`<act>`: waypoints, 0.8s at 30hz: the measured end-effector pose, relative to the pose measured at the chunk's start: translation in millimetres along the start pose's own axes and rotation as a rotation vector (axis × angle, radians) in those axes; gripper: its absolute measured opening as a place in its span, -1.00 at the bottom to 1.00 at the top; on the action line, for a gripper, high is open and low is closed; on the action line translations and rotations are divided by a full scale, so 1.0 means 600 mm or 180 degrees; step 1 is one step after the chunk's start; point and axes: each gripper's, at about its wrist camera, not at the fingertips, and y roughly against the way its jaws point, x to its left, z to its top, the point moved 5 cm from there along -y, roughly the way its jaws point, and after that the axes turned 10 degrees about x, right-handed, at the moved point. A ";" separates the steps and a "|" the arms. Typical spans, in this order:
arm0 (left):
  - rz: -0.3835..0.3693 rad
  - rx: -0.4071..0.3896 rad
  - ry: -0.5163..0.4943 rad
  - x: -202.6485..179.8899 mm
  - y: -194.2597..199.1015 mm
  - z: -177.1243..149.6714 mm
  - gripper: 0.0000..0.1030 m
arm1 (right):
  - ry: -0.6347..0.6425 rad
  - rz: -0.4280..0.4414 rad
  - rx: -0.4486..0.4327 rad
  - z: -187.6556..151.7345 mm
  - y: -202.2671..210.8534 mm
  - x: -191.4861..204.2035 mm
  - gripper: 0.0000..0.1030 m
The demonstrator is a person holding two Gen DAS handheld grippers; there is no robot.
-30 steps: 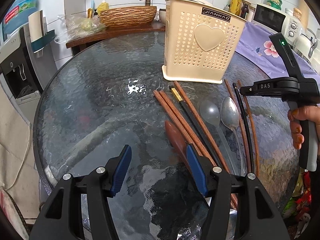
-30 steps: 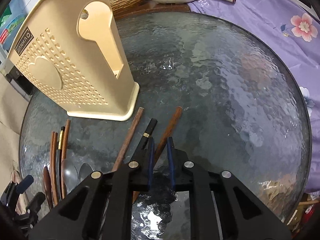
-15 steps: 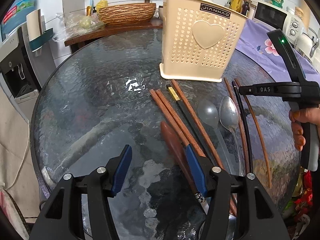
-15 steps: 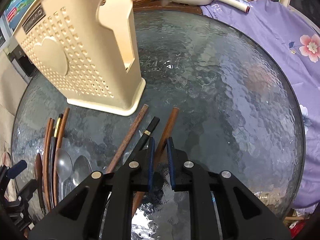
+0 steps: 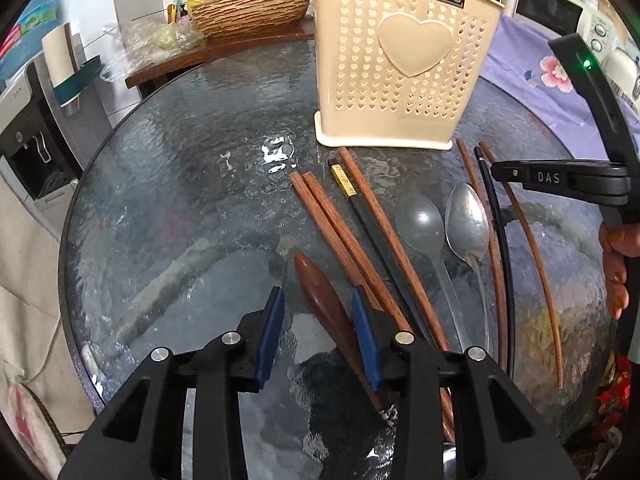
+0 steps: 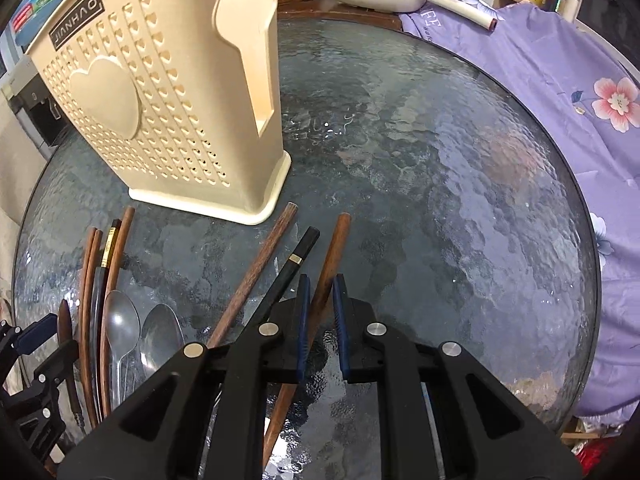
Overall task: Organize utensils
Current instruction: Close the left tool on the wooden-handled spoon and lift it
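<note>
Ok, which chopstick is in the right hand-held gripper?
The rightmost brown chopstick of three; the right hand-held gripper is shut on it. The black chopstick and other brown chopstick lie free.

The round table top is dark textured glass, dimpled and glossy. The cream perforated utensil holder is matt plastic with a smooth raised heart. Reddish-brown wooden chopsticks show fine grain; the black chopstick with a gold band looks lacquered. Two steel spoons have a dull sheen. The dark brown wooden handle is polished smooth. The purple flowered cloth is soft and matt.
</note>
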 end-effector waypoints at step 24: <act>-0.0124 -0.0035 0.0184 -0.011 -0.004 0.012 -0.71 | -0.0122 0.0050 -0.0147 -0.017 0.009 0.007 -0.86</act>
